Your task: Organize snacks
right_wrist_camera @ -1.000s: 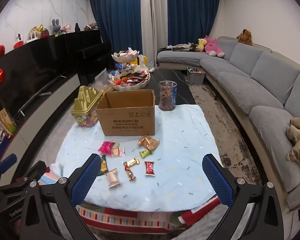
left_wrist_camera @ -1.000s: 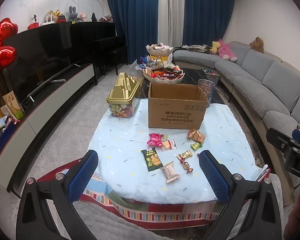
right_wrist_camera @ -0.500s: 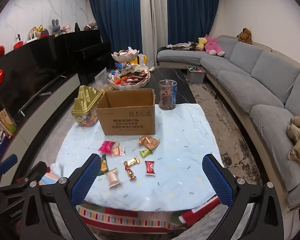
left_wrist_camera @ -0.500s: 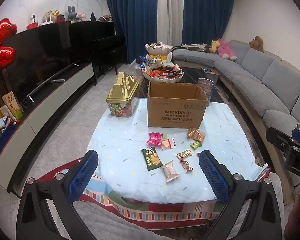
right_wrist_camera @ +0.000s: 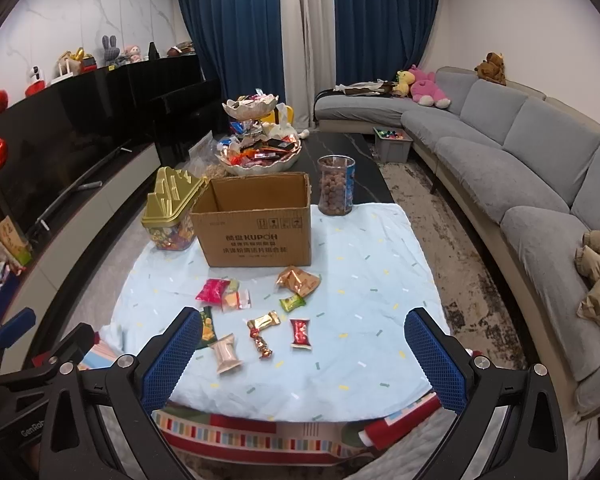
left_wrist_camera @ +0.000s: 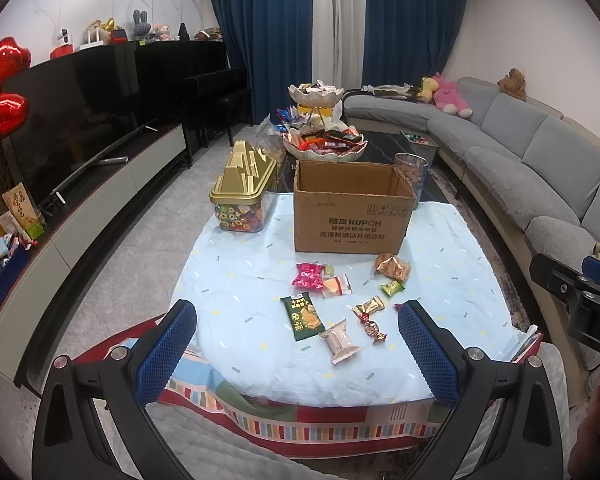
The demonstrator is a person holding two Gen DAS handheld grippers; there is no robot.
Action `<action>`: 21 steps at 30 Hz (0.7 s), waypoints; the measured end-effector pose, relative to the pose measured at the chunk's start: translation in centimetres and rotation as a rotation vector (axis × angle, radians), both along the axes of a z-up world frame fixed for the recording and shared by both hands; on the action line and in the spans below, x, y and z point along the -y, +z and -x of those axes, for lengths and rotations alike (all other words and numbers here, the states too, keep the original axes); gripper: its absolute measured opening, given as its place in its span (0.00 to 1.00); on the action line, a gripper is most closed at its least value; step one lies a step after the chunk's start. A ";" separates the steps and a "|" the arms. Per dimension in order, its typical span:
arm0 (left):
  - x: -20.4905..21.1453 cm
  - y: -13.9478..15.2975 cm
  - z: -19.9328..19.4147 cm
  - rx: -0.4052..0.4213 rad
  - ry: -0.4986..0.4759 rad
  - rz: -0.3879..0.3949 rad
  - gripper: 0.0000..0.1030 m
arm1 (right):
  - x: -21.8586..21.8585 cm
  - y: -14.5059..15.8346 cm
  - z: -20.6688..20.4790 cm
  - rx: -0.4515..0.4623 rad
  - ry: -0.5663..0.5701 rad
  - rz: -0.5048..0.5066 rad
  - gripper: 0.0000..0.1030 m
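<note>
An open cardboard box point(left_wrist_camera: 350, 216) point(right_wrist_camera: 256, 224) stands on a light blue cloth point(left_wrist_camera: 240, 280) point(right_wrist_camera: 360, 300). Several small snack packets lie loose in front of it: a green packet point(left_wrist_camera: 302, 317), a pink packet point(left_wrist_camera: 309, 275) point(right_wrist_camera: 212, 290), a copper foil bag point(left_wrist_camera: 392, 266) point(right_wrist_camera: 299, 280), a red packet point(right_wrist_camera: 301, 333) and a pale packet point(left_wrist_camera: 340, 340) point(right_wrist_camera: 226, 354). My left gripper point(left_wrist_camera: 298, 346) and right gripper point(right_wrist_camera: 302, 358) both hover open over the cloth's near edge, above the packets, with nothing between the fingers.
A gold-lidded candy tub point(left_wrist_camera: 242, 196) point(right_wrist_camera: 172, 216) stands left of the box, and a clear jar point(right_wrist_camera: 335, 190) right behind it. A tiered bowl of sweets point(left_wrist_camera: 324, 146) sits further back. A grey sofa point(right_wrist_camera: 520, 168) runs along the right, a TV console point(left_wrist_camera: 80, 200) along the left.
Both views have shifted only slightly; the box and packets sit a little lower in the frames. Both grippers stay open and nothing on the cloth has moved.
</note>
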State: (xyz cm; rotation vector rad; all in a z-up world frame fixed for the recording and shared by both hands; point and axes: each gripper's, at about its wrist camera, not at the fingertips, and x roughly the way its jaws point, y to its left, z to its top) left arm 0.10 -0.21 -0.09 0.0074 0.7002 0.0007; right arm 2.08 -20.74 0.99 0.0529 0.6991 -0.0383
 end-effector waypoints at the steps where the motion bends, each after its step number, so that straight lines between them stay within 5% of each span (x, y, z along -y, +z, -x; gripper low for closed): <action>1: 0.0 0.0 0.0 -0.001 0.000 0.001 1.00 | 0.0 0.0 0.0 -0.002 -0.001 -0.002 0.99; 21: 0.4 -0.2 -3.5 -0.002 -0.020 -0.031 1.00 | 0.3 -0.2 -2.7 -0.013 -0.004 0.013 0.99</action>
